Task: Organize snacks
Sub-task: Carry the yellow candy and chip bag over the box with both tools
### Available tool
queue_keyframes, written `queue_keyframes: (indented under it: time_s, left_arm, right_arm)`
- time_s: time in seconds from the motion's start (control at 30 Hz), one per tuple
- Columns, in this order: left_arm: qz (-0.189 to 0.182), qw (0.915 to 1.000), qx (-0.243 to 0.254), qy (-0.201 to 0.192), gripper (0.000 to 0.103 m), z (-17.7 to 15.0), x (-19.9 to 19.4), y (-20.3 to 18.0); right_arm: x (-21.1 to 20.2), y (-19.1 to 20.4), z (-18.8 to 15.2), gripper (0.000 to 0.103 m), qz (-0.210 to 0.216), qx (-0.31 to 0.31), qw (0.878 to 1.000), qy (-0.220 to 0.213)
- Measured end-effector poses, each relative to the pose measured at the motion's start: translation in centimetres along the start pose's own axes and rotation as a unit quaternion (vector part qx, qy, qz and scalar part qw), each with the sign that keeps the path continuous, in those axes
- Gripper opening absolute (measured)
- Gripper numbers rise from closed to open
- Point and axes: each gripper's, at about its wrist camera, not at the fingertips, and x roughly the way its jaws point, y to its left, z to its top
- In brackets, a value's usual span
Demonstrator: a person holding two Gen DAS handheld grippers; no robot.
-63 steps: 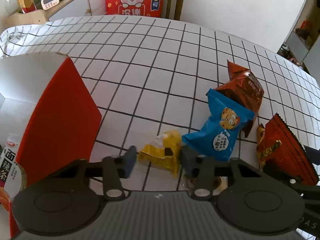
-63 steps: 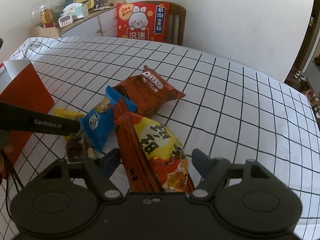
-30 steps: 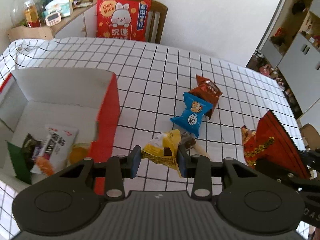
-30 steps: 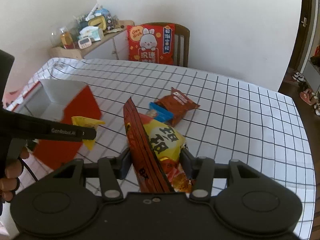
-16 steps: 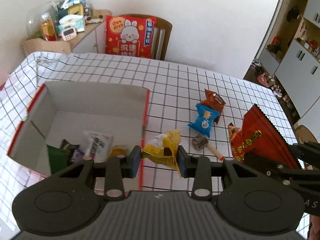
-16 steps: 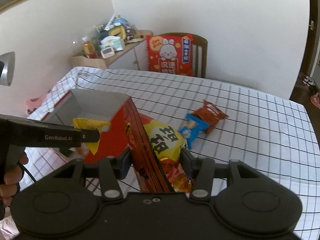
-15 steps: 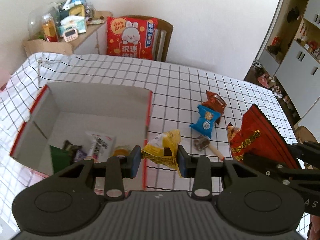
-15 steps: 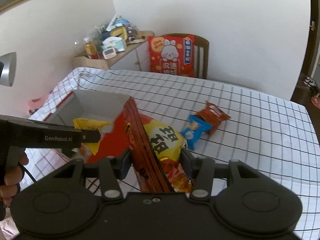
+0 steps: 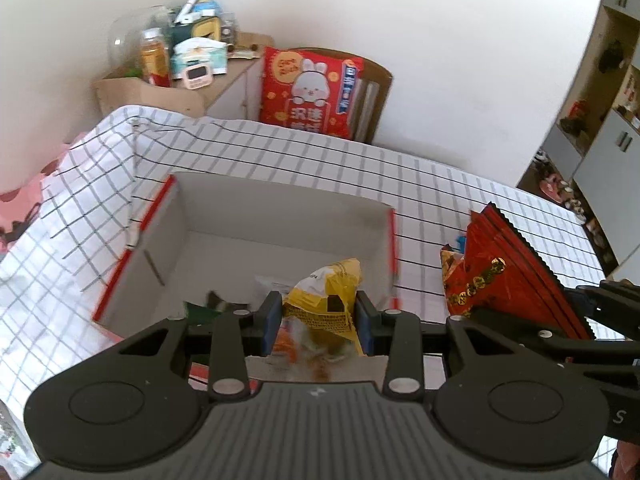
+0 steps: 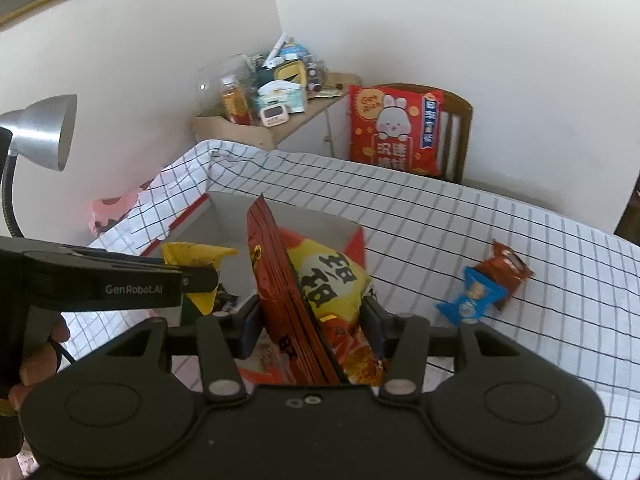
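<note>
Both hands have carried their loads up and across from the loose pile to the box (image 9: 280, 208); a second ago the box sat off to my left, now it lies right under the left gripper (image 9: 318, 322). That gripper is clenched on the yellow pack (image 9: 324, 292), which hangs over the box's open inside. My right gripper (image 10: 312, 330) is clamped on the red bag (image 10: 320, 276), held just beside the box's right wall, not yet over the opening as far as I can judge. Some packets already lie on the box floor, mostly hidden behind my fingers (image 9: 270, 322). Out on the checked cloth (image 10: 500, 232) the blue pack (image 10: 470, 296) and the brown pack (image 10: 510, 266) remain, touching each other. So I'd call the job partway: some snacks boxed, two in the air awaiting release, at least two more to fetch.
</note>
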Motion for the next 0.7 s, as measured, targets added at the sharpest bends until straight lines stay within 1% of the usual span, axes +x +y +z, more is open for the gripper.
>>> queue_keyframes:
  time_s: [0.17,0.4,0.57,0.7]
  left_arm:
    - [0.019,0.9998,-0.01,-0.004,0.037,0.8,0.5,3.0]
    - [0.047,0.9986,-0.023,0.0,0.037,1.8,2.5,6.9]
    - [0.064,0.9975,-0.024,0.021,0.037,2.4,5.2,8.7]
    - [0.079,0.996,-0.017,0.037,0.037,2.6,7.5,9.5]
  right_arm:
    - [2.3,2.2,1.0,0.05,0.006,-0.008,1.0,0.003]
    - [5.9,4.5,2.1,0.05,0.004,-0.023,1.0,0.013]
    - [9.1,5.1,2.5,0.05,-0.009,-0.034,0.999,0.02]
    - [11.7,5.4,2.5,0.05,-0.013,-0.043,0.998,0.038]
